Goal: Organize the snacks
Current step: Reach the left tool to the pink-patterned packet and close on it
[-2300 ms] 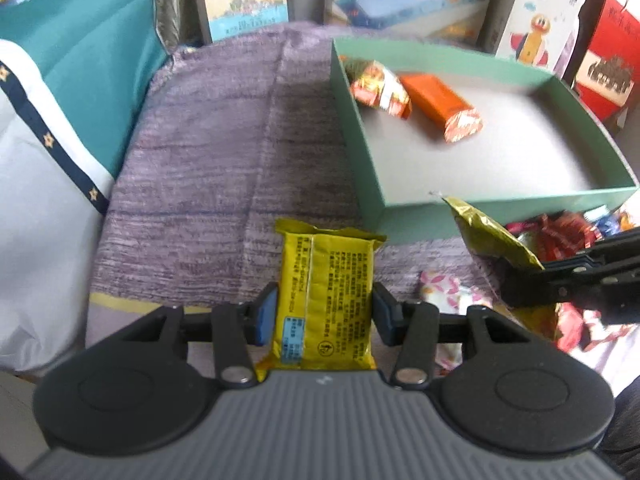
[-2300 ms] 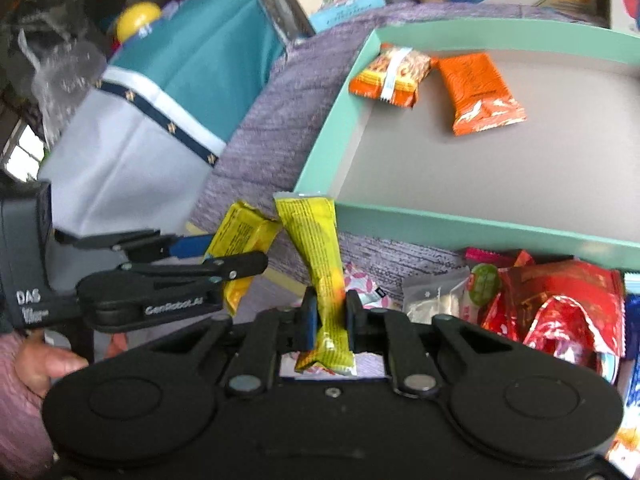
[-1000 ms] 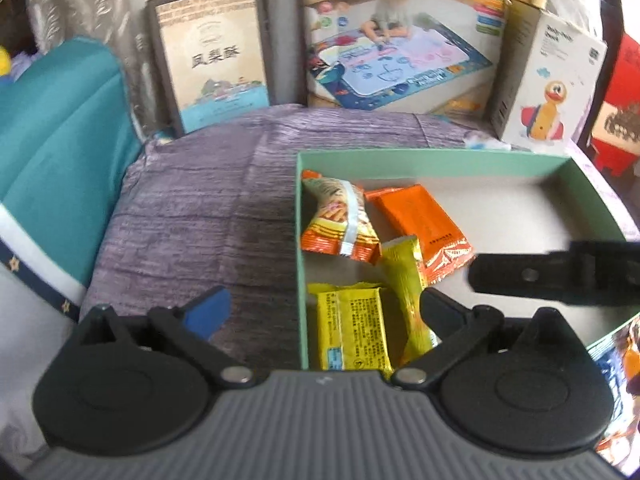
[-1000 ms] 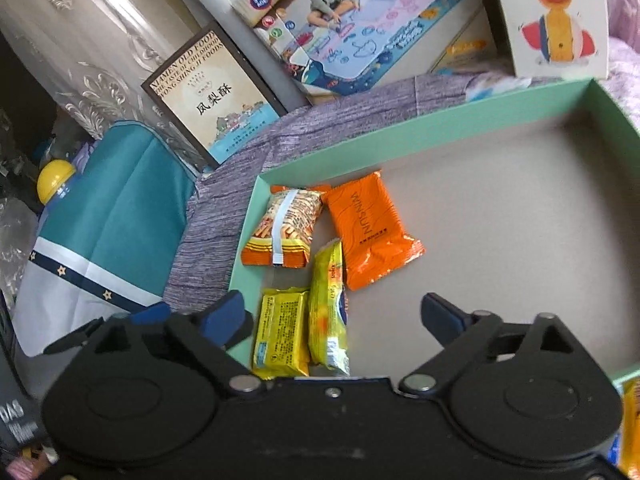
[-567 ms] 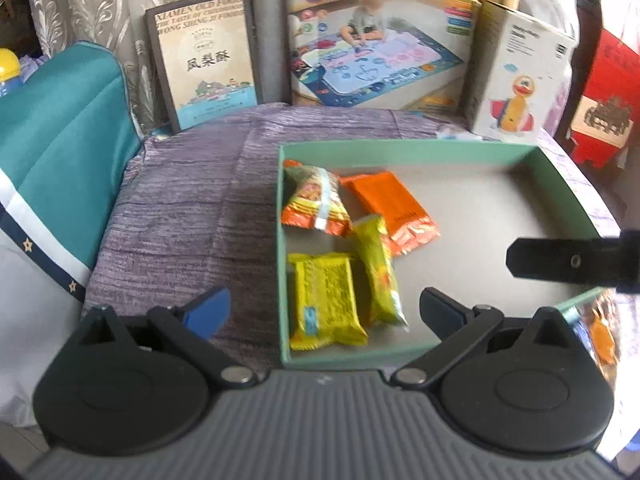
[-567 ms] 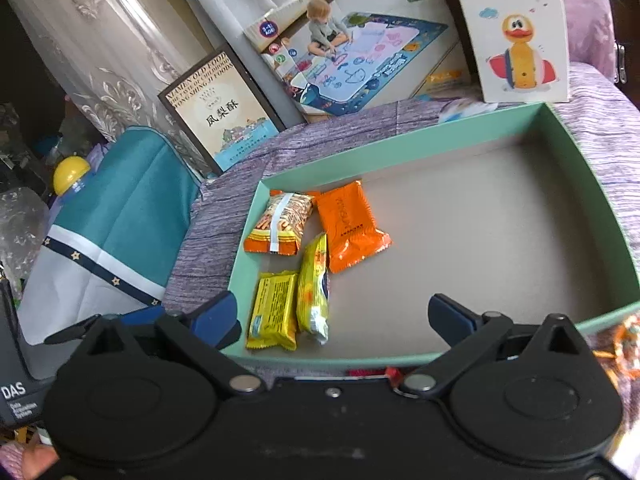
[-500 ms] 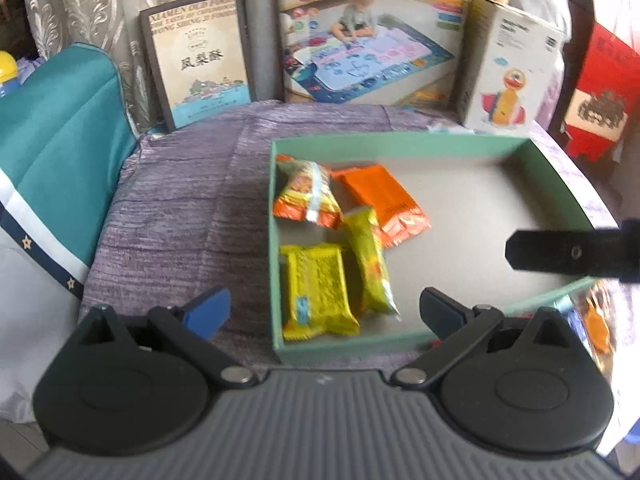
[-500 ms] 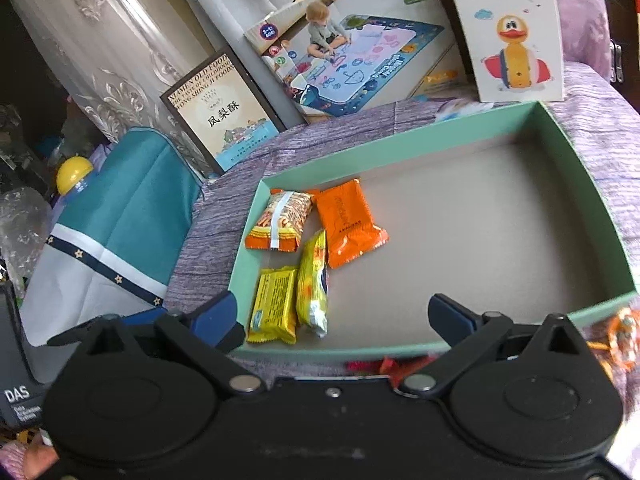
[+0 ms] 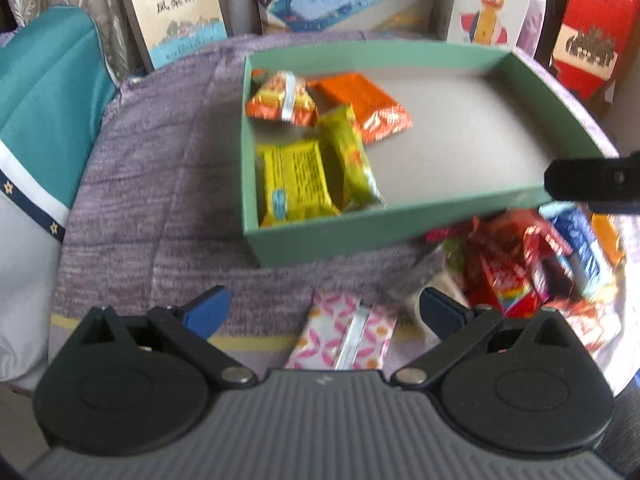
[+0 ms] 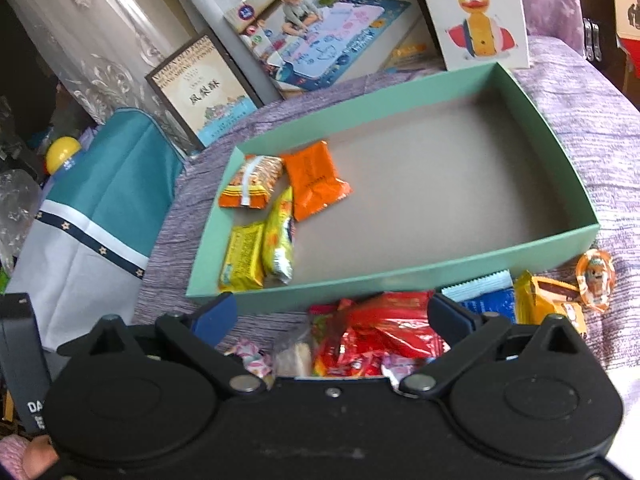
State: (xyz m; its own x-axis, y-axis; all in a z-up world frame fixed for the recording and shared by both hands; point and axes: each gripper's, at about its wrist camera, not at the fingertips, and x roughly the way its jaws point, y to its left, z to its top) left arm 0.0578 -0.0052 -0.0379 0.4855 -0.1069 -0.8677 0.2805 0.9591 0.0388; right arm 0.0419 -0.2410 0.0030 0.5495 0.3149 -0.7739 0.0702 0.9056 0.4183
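A green box (image 9: 332, 236) (image 10: 400, 276) on the purple cloth holds several snacks at its left end: a flat yellow pack (image 9: 294, 182) (image 10: 242, 256), a yellow-green pack (image 9: 348, 156) (image 10: 278, 236), an orange pack (image 9: 362, 100) (image 10: 314, 178) and an orange striped pack (image 9: 282, 98) (image 10: 250, 182). My left gripper (image 9: 326, 310) is open and empty above a pink patterned packet (image 9: 344, 332). My right gripper (image 10: 332, 314) is open and empty over a pile of red snacks (image 10: 380, 336) (image 9: 508, 256) in front of the box.
Loose snacks lie right of the pile: a blue pack (image 10: 486, 300), a yellow pack (image 10: 548, 300), a small orange candy (image 10: 596, 274). A teal and white bag (image 10: 100, 208) stands at left. Books and toy boxes (image 10: 320, 36) stand behind the box.
Both grippers let go of their yellow packs in the box, opened, and pulled back toward me. They now hang over the loose snacks in front of the box.
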